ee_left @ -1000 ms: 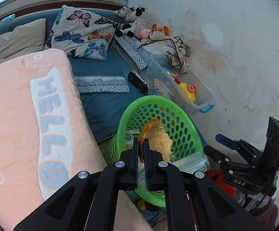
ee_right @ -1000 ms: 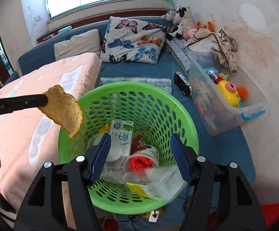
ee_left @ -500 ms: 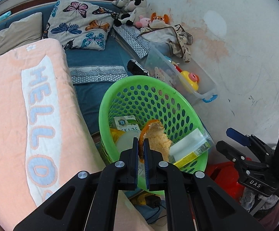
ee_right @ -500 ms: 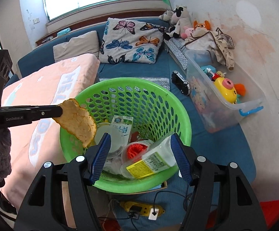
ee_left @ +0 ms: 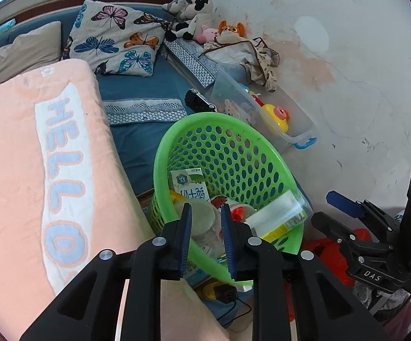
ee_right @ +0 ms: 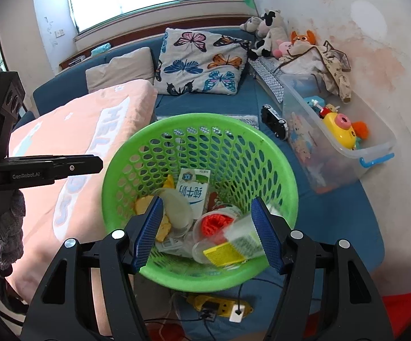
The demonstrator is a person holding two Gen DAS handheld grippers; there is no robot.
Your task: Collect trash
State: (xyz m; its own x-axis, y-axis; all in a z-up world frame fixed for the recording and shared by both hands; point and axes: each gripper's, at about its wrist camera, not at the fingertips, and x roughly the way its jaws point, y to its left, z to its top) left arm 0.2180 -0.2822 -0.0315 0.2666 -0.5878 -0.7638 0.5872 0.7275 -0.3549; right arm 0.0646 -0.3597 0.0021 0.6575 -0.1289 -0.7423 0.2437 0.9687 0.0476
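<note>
Peering into the green basket [ee_right: 197, 130], much of the trash is a jumble: clear wrappers blur together, and the near rim hides behind the right tongs [ee_right: 208, 227]. A milk carton [ee_right: 192, 190] stands out, beside a red-filled cup [ee_right: 215, 223] and a yellow packet [ee_right: 225, 253]. The flat yellowish crust [ee_right: 146, 204] now lies inside at the left wall, partly covered by a pale lid [ee_right: 178, 209] and the right tongs' left finger.

Around it: a pink "HELLO" blanket [ee_left: 35, 153] on the blue bed, a butterfly pillow [ee_right: 202, 62], a clear toy bin [ee_right: 375, 153] along the stained wall, and a yellow power strip [ee_right: 219, 308] on the floor below, its cable cut off at the frame edge.

The left tongs [ee_left: 205, 221] have just been opening, now a narrow gap with nothing between them, hanging over the basket's near rim. The right tongs stand wide and empty, well above the trash.
</note>
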